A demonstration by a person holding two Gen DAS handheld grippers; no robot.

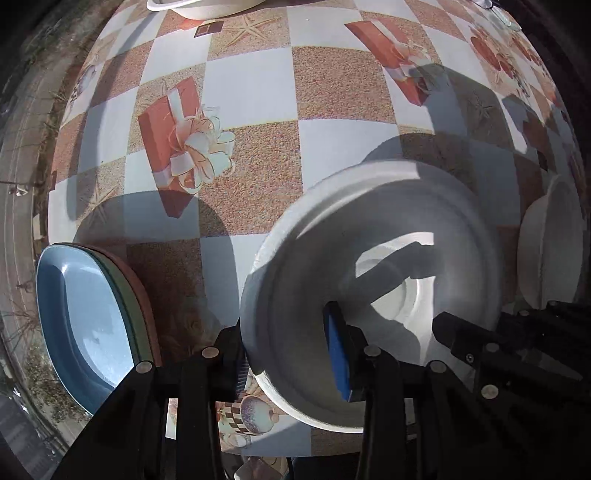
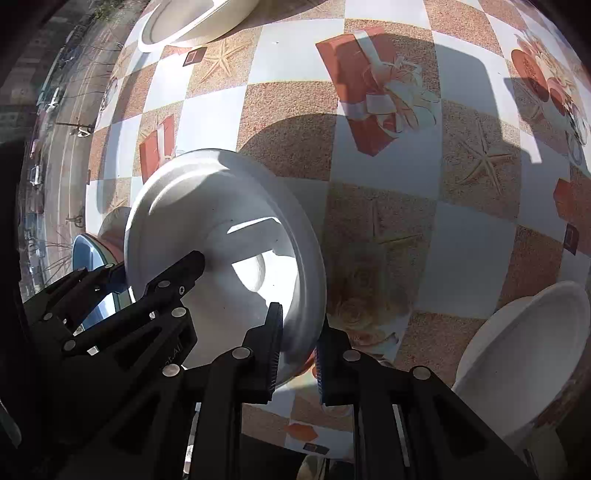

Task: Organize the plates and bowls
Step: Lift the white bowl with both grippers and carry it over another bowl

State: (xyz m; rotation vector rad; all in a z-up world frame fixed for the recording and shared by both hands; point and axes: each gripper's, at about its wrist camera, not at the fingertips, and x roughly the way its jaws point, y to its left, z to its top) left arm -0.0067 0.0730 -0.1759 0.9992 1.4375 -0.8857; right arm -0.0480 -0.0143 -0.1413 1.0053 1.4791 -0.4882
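Far white bowl (image 1: 207, 9) cut off

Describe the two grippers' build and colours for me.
Both are matte black linkage grippers with silver round pivot pins. The left gripper carries a blue pad on the inner face of one finger. The right gripper has finely ribbed pads with blue edging. No cables or sleeves show; faint pale lettering marks one black link.

Left hand-held gripper (image 1: 284, 365): pointing straight down, jaws clamped on a rim.
Right hand-held gripper (image 2: 299, 347): tilted steeply down, jaws pinched on the opposite rim.

The white bowl (image 1: 369, 266) looks like matt moulded paper pulp; the blue plate (image 1: 85, 314) is glossy, the tablecloth (image 1: 251, 92) smooth printed vinyl.
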